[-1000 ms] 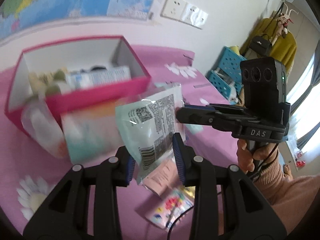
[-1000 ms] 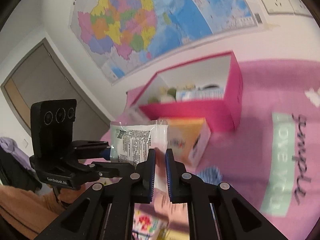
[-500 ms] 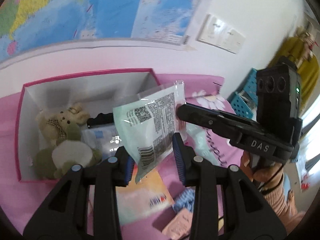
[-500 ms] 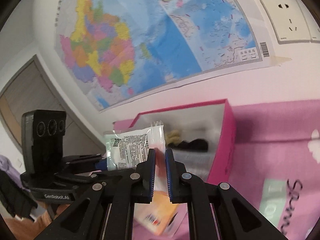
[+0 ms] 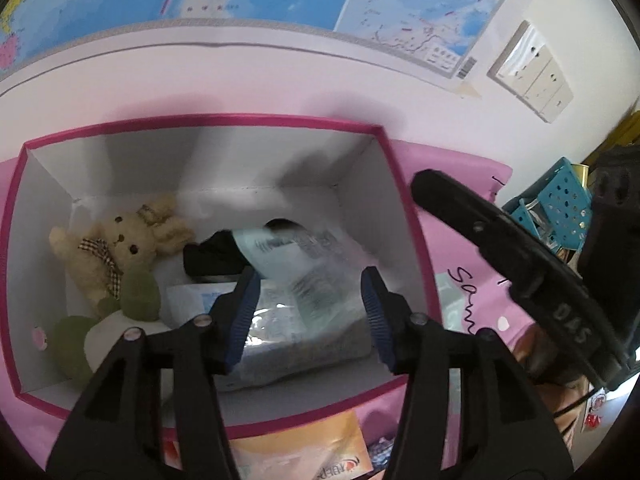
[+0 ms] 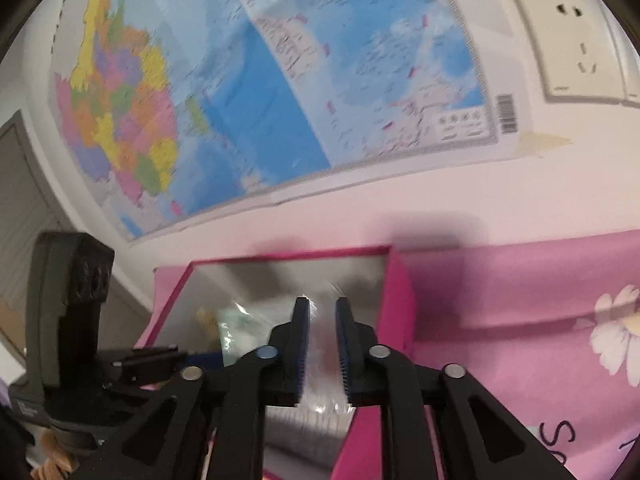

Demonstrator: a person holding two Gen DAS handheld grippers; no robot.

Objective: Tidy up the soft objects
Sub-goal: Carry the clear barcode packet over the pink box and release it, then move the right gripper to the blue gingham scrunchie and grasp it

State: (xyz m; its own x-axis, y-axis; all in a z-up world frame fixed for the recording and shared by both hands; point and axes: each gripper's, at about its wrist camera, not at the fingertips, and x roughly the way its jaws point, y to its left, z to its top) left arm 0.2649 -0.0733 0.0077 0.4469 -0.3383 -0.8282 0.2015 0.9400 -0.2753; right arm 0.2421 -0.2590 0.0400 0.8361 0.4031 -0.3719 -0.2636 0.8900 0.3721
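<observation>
The pink box (image 5: 404,200) is already holding a plush bear (image 5: 120,248) in its left corner and wrapped packs along its near wall. The sealed packet (image 5: 296,268) is dropping into it, blurred. Both grippers, left (image 5: 312,304) and right (image 6: 322,344), are opening, pads clear of it. An orange pack (image 5: 304,452) is waiting outside the box's near edge.

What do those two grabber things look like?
Both are black plastic clamps. The left gripper and the right gripper have ribbed blue pads and round silver rivets. The right one's side reads "DAS" in white.
</observation>
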